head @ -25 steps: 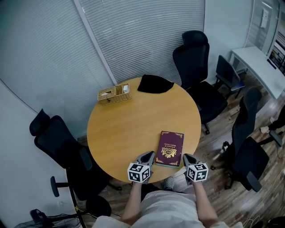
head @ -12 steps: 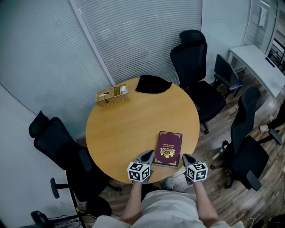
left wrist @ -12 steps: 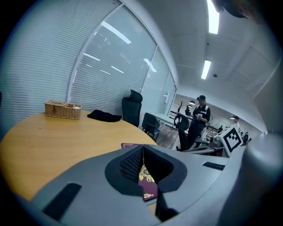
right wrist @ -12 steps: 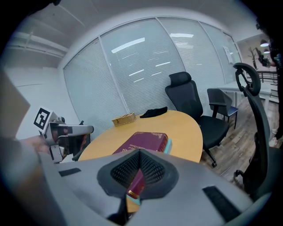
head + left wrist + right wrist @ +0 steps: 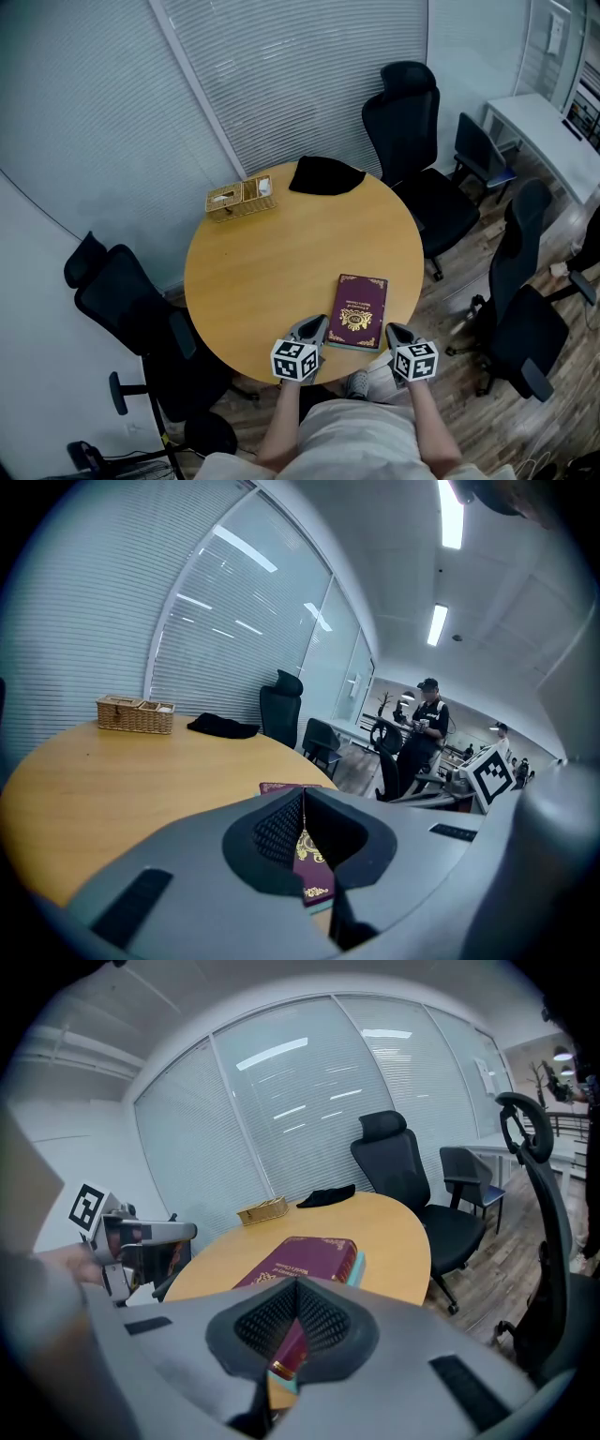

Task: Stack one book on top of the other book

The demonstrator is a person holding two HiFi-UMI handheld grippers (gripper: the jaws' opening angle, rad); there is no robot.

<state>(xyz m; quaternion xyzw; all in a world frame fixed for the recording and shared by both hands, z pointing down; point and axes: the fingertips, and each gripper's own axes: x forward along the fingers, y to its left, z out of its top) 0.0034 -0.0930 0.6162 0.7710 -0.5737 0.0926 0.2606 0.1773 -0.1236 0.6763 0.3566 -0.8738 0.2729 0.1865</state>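
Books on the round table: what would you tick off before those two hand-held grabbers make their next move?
1. Stacked: the maroon book lies on the teal book. Ok.
2. Edges lined up: a thin teal strip shows along one side, so it is probably slightly off. Cannot tell how far.
3. Left gripper: jaws together, nothing between them. Ok.
4. Right gripper: jaws together, nothing between them. Ok.
5. Grippers off the stack: both tips sit close to its near end. Cannot tell if they touch.
6. Room around the stack: the basket and cloth are at the table's far side. Ok.
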